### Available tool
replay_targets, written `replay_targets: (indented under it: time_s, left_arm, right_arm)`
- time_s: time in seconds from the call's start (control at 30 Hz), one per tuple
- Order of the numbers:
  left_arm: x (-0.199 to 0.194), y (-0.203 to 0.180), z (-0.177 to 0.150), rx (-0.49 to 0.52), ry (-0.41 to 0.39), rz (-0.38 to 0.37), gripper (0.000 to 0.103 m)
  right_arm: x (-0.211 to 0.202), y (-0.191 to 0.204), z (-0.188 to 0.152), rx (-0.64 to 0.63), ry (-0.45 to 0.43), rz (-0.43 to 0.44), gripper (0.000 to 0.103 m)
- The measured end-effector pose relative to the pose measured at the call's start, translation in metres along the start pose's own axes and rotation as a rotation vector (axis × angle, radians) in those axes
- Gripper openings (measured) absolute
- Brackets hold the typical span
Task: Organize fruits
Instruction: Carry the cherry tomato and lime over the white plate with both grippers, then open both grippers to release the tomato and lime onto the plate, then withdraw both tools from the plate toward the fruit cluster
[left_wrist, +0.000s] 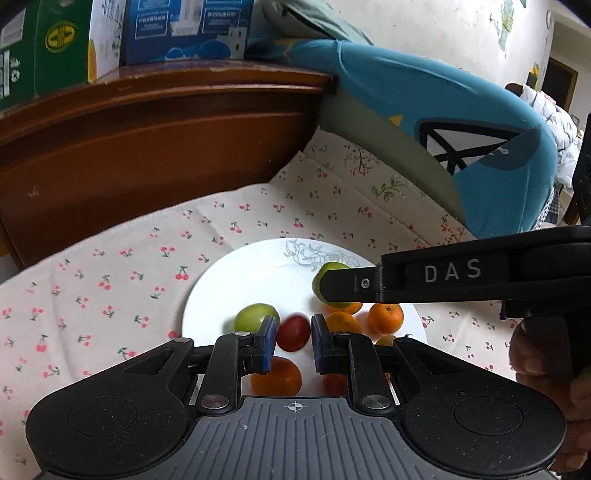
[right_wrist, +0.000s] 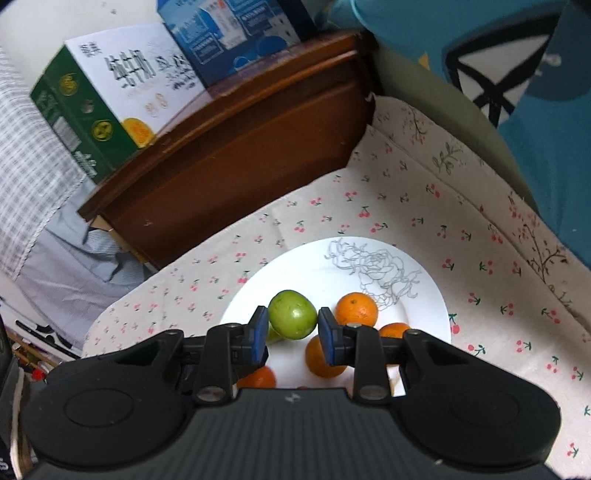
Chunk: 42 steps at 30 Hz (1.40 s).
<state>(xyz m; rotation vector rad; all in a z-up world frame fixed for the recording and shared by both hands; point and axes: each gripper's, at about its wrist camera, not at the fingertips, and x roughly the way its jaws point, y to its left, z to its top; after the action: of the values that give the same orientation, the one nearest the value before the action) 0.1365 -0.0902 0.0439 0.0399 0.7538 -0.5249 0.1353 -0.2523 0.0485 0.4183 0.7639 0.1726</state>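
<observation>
A white plate (left_wrist: 258, 273) with a drawn rose lies on the cherry-print cloth and bears several oranges (left_wrist: 386, 317), a green fruit (left_wrist: 256, 317) and a small red one (left_wrist: 334, 384). My left gripper (left_wrist: 293, 328) is shut on a red fruit (left_wrist: 293, 334), held just above the plate's near part. My right gripper (right_wrist: 291, 322) is shut on a green fruit (right_wrist: 291, 314) over the plate (right_wrist: 332, 266). In the left wrist view its finger (left_wrist: 369, 284) reaches in from the right with that green fruit (left_wrist: 330, 269) at its tip. Oranges (right_wrist: 356, 308) lie below and to the right.
A dark wooden bed end (left_wrist: 166, 140) rises behind the cloth (left_wrist: 110, 280), with a green carton (left_wrist: 55, 44) and a blue carton (left_wrist: 184, 29) on top. A teal cushion (left_wrist: 461, 110) leans at the right. A hand (left_wrist: 535, 354) holds the right gripper's handle.
</observation>
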Motion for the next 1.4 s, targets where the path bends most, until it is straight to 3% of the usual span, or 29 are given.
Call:
replay_targets:
  time_s: [0.2,0.3,0.37,0.43,0.67,0.9,1.4]
  left_arm:
    - [-0.002,0.003,0.006,-0.035,-0.010,0.002,0.025]
    - [-0.012,0.004,0.013,-0.056,-0.022,0.036,0.038]
    - [-0.020,0.006,0.016,-0.066,-0.030,0.060,0.053]
    - [-0.029,0.010,0.019,-0.084,-0.023,0.099,0.060]
    - [-0.062,0.023,0.020,-0.116,-0.031,0.182,0.063]
    - [-0.092,0.034,0.009,-0.174,-0.038,0.219,0.067]
    - [-0.123,0.044,-0.024,-0.234,-0.004,0.262,0.073]
  right_arm:
    - [0.003,-0.004,0.005,0.034,-0.013,0.003,0.032]
    - [-0.003,-0.005,0.009,0.055,-0.031,0.018,0.032]
    - [-0.009,-0.003,0.011,0.042,-0.051,0.019,0.032]
    - [-0.014,0.000,0.012,0.027,-0.065,0.014,0.032]
    - [-0.036,0.013,0.003,-0.023,-0.087,0.017,0.034]
    - [-0.052,0.024,-0.017,-0.057,-0.074,0.036,0.034]
    - [-0.060,0.054,-0.092,-0.129,0.057,0.094,0.034]
